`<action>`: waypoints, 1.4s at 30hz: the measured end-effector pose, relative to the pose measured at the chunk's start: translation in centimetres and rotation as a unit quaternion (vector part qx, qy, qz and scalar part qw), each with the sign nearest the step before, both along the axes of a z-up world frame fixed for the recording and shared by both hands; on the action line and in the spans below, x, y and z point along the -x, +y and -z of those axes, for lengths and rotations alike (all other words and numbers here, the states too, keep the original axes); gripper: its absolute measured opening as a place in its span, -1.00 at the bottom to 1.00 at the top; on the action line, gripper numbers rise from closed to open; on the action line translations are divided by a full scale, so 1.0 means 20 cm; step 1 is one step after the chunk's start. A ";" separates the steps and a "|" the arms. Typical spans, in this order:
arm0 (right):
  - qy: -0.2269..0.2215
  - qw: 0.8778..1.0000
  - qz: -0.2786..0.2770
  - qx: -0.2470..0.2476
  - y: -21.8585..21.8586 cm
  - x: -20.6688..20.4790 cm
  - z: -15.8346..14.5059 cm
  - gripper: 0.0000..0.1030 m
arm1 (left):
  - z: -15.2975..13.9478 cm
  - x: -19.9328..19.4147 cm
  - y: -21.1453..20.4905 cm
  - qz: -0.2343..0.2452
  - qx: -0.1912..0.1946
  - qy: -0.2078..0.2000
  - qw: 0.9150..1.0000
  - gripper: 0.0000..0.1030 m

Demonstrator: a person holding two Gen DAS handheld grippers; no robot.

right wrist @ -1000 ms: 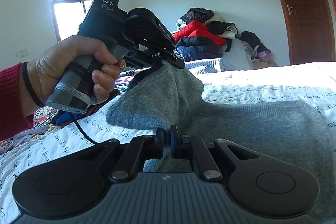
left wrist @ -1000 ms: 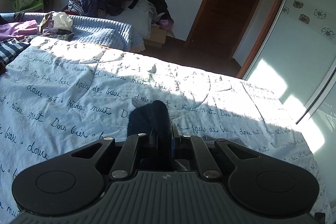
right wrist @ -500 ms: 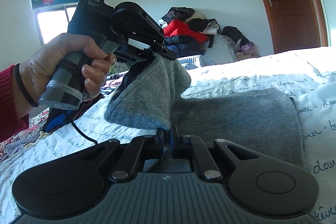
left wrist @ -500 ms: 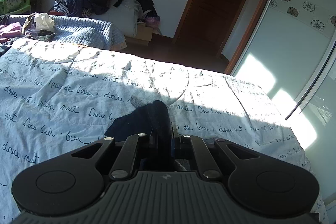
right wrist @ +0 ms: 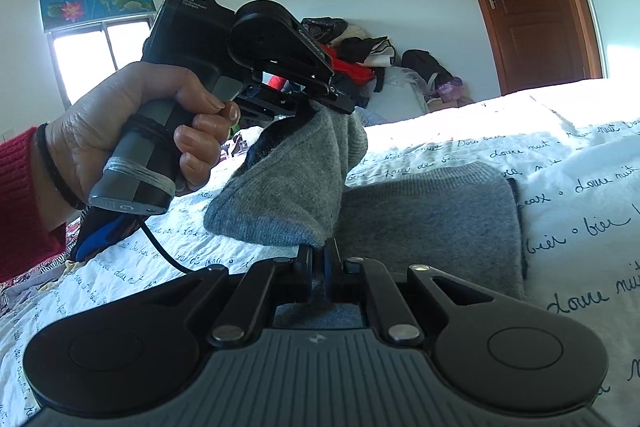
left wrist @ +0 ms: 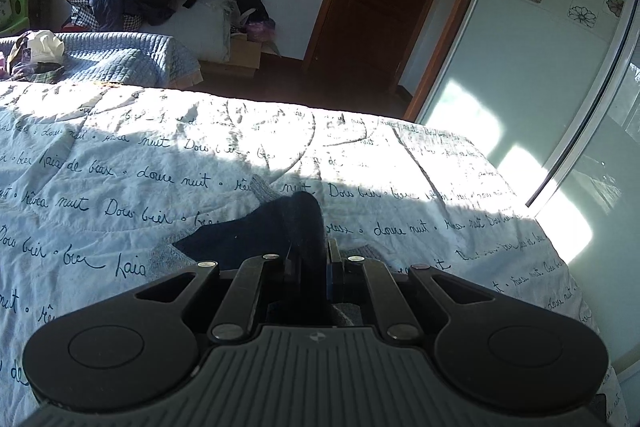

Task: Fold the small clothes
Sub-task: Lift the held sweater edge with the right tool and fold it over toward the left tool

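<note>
On the bed (right wrist: pixel 580 155), left of the door, the left claw (right wrist: pixel 320 103) pinches a raised corner of the grey sweater (right wrist: pixel 432 211); the right claw (right wrist: pixel 318 259) pinches its near edge. Carry the corner across evenly, I'd judge. Soft knit, dark lining, body lying flat.

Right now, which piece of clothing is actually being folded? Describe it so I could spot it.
Find the big bed cover printed with handwriting. On it lies a plain grey knit garment. Unlike the heaped clothes by the far wall, it is pinched by both tongs, left and right, one corner lifted.
</note>
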State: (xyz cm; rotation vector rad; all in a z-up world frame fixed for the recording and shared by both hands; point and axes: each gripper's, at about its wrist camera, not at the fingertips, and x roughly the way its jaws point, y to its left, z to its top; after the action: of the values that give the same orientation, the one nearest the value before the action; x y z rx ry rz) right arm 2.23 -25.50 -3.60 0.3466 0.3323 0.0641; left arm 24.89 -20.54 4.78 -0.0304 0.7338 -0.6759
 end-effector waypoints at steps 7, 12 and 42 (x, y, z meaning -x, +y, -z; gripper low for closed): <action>0.000 1.000 0.011 -0.005 -0.04 0.04 0.00 -0.89 | 0.03 0.04 -0.11 0.014 -0.011 0.003 1.000 -0.80; 0.002 1.000 0.018 -0.010 -0.08 0.06 0.00 -0.89 | 0.05 0.07 -0.17 0.022 -0.016 0.004 1.000 -0.80; 0.038 0.997 0.044 -0.047 -0.18 0.21 0.09 -0.89 | 0.20 0.14 -0.43 0.057 -0.029 0.022 0.998 -0.80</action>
State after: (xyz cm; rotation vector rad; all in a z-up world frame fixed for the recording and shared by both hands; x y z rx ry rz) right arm -2.06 -29.07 -5.34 0.4565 0.3890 -0.0207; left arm 22.09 -29.13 0.81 0.0506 0.8017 -0.7650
